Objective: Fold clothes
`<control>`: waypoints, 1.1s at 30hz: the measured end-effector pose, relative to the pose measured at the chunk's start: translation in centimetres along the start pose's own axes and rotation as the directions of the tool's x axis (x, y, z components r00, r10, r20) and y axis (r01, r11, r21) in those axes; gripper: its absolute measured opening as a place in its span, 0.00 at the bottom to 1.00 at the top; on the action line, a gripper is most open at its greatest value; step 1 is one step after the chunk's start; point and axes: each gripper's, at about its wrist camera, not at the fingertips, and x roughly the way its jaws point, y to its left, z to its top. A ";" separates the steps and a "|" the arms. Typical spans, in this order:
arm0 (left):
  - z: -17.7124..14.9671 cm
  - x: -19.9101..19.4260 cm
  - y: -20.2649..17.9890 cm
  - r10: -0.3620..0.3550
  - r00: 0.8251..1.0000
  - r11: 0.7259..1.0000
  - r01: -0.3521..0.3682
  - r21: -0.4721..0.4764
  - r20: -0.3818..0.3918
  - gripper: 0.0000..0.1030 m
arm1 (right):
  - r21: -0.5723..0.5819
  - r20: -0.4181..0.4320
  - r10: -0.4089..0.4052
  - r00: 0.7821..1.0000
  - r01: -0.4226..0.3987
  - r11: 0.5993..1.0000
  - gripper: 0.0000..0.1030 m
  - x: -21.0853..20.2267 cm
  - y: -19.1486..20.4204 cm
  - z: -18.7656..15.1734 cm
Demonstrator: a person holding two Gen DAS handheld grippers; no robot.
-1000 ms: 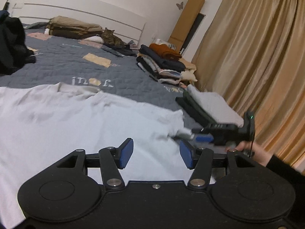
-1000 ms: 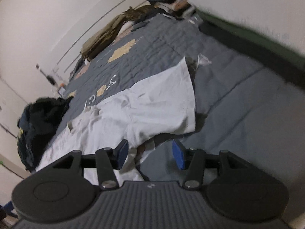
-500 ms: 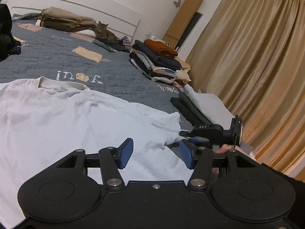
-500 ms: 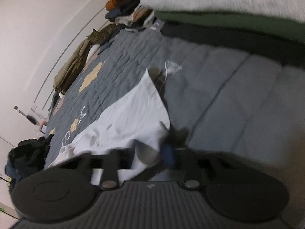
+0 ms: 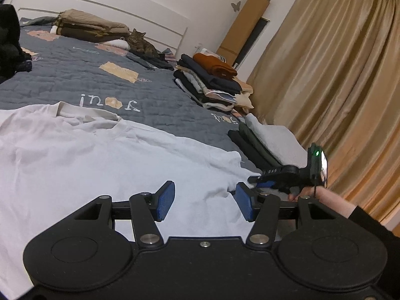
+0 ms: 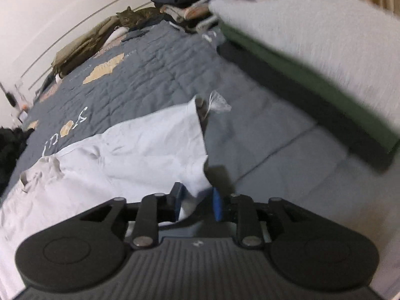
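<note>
A white T-shirt (image 5: pixel 100 162) lies spread flat on the grey quilt (image 5: pixel 75 80), collar towards the headboard. My left gripper (image 5: pixel 205 201) hovers open just above its near right part, with nothing between the blue pads. My right gripper (image 6: pixel 197 201) is at the shirt's right sleeve (image 6: pixel 195 182). The sleeve corner sits between its jaws, which are opening, and a dark gap shows beside the right pad. In the left wrist view the right gripper (image 5: pixel 260 182) is at the tip of that sleeve, held by a hand in a dark sleeve.
A folded grey, green and black stack (image 6: pixel 312 50) lies close to the right of the sleeve. Farther back are a taller pile of folded clothes (image 5: pixel 212 80), a cat (image 5: pixel 140 41), khaki folded bedding (image 5: pixel 90 25) and a dark heap (image 5: pixel 10 45). A gold curtain (image 5: pixel 337 75) hangs at right.
My right gripper swung in onto the sleeve corner and closed on it, and its jaws now stand wider apart. My left gripper drifted slightly over the shirt and stayed open.
</note>
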 end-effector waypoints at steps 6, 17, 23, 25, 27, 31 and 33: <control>0.4 0.4 -0.3 -0.010 1.000 0.999 0.010 0.034 -0.002 0.52 | -0.124 0.098 0.026 0.995 -0.014 0.992 0.49 -2.0 0.4 2.7; 0.4 1.0 0.1 0.008 1.000 0.999 -0.008 0.043 -0.011 0.52 | -0.236 0.089 -0.009 0.996 0.030 0.971 0.51 4.7 1.4 6.4; 0.3 1.4 0.8 0.019 0.999 0.999 -0.018 0.037 -0.027 0.52 | -0.217 0.034 -0.045 0.998 0.052 0.975 0.50 8.5 1.4 8.1; 0.3 1.5 1.1 0.024 0.999 0.999 -0.023 0.033 -0.031 0.52 | -0.178 0.003 -0.017 1.000 0.017 0.984 0.36 9.3 1.1 8.2; 0.3 1.5 1.4 0.027 0.999 0.999 -0.026 0.028 -0.033 0.52 | -0.112 -0.028 0.025 0.999 -0.028 0.993 0.08 9.7 0.7 8.5; 0.3 1.5 1.7 0.031 0.999 0.999 -0.030 0.024 -0.034 0.52 | -0.032 0.022 0.073 0.997 -0.072 0.997 0.04 9.4 0.1 9.6; 0.4 1.4 1.7 0.029 0.999 0.999 -0.028 0.023 -0.029 0.52 | -0.014 0.080 0.081 0.993 -0.081 0.997 0.04 8.9 0.0 10.6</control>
